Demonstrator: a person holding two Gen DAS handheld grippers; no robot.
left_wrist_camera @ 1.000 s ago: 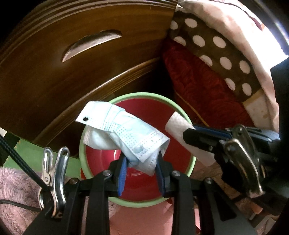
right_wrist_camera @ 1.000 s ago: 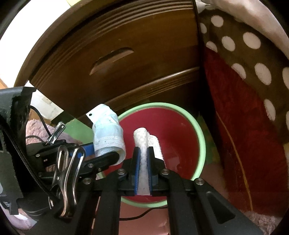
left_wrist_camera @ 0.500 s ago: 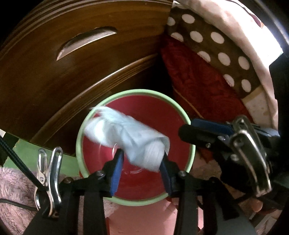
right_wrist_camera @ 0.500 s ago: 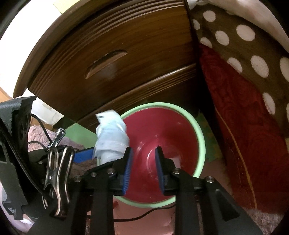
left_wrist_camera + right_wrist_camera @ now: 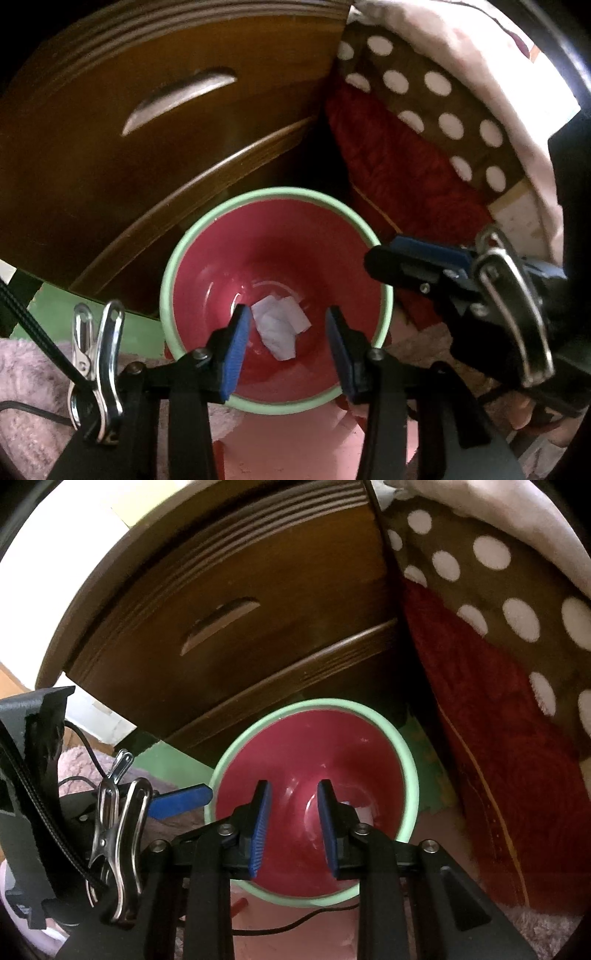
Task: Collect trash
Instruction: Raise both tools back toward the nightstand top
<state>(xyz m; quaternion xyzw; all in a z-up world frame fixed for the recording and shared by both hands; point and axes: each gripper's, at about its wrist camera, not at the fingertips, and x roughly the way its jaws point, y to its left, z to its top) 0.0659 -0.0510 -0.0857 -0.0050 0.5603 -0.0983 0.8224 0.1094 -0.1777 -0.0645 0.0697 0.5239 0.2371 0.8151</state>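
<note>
- Two grippers are hovering over a red bin (image 5: 207, 266) with a pale green rim, standing on the floor against the lower corner of a dark wooden drawer chest (image 5: 147, 140).
- Left gripper (image 5: 284, 343) is standing partly open with nothing between its blue pads, its jaws having just been opening.
- Right gripper (image 5: 293, 821) is likewise parted and gripping nothing.
- Crumpled white trash (image 5: 279, 328) is lying at the bin's bottom.
- Polka-dot bedding (image 5: 491, 602) is hanging beside the bin.

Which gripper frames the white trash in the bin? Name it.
The left gripper: the white trash lies down in the bin, seen between its open, empty fingers. The right gripper frames only red wall. Both jaws have just been opening.
</note>
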